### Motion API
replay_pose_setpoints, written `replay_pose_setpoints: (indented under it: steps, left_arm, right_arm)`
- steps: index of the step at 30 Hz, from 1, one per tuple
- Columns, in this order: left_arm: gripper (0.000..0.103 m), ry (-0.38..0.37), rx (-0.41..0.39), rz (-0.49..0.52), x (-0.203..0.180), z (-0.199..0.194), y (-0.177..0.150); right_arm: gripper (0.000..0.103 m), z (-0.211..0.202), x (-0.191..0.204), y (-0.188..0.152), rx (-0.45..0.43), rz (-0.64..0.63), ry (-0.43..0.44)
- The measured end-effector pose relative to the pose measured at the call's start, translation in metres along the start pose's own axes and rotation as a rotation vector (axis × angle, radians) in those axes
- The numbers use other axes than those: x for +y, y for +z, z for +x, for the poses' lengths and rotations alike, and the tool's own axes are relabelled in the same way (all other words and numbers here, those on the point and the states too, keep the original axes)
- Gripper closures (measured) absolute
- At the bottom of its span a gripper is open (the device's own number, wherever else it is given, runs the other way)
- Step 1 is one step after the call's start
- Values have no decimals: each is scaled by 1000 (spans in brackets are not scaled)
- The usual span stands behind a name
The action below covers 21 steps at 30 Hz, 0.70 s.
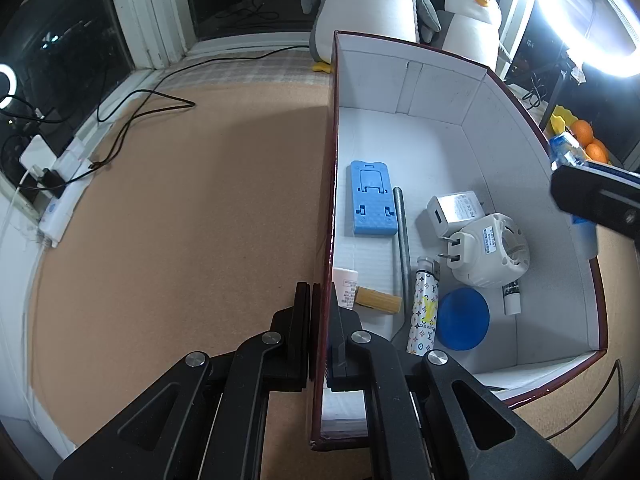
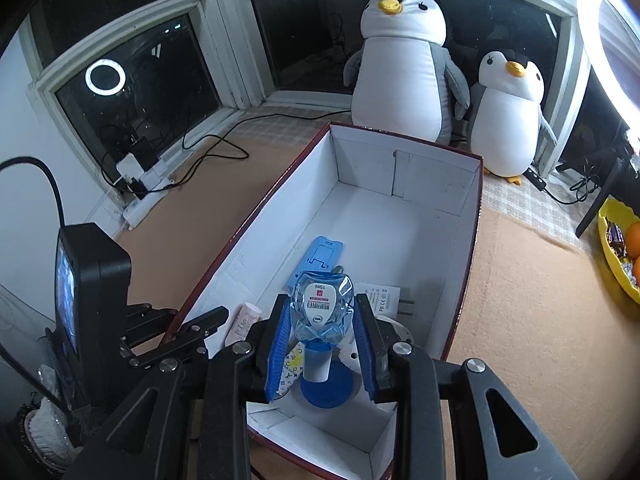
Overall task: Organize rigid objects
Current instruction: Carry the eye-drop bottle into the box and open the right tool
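A dark red box with a white inside (image 1: 440, 128) (image 2: 404, 208) stands on the tan mat. My left gripper (image 1: 320, 300) is shut on the box's left wall (image 1: 330, 200). My right gripper (image 2: 322, 312) is shut on a small clear blue eye-drop bottle (image 2: 324, 308) and holds it over the near end of the box. Inside lie a blue phone stand (image 1: 372, 200), a white USB charger (image 1: 456, 210), a round white plug-in device (image 1: 492, 252), a blue lid (image 1: 462, 318), a patterned tube (image 1: 424, 308), a grey rod (image 1: 402, 240) and a wooden piece (image 1: 378, 300).
Two plush penguins (image 2: 400, 64) sit behind the box by the window. A power strip with cables (image 1: 60, 184) lies at the left edge of the mat. A yellow bowl with oranges (image 2: 624, 248) sits to the right. A bright ring light (image 1: 592, 12) stands at the upper right.
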State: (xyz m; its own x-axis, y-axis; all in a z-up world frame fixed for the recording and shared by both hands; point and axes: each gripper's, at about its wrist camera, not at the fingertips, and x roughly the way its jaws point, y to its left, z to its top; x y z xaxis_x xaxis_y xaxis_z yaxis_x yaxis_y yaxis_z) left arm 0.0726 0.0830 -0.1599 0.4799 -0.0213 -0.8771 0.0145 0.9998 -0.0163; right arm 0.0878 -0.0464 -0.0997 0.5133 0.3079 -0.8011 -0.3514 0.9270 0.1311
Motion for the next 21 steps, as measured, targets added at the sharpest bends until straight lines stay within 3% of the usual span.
replay_pose_setpoints:
  steps: [15,21]
  left_arm:
    - [99,4,0,2,2,-1,0]
    - [99,5,-2,1,3,-3,0]
  right_arm:
    - [75,4,-1,-2,16,-12,3]
    - [63,1,5,-3,6,-38,-9]
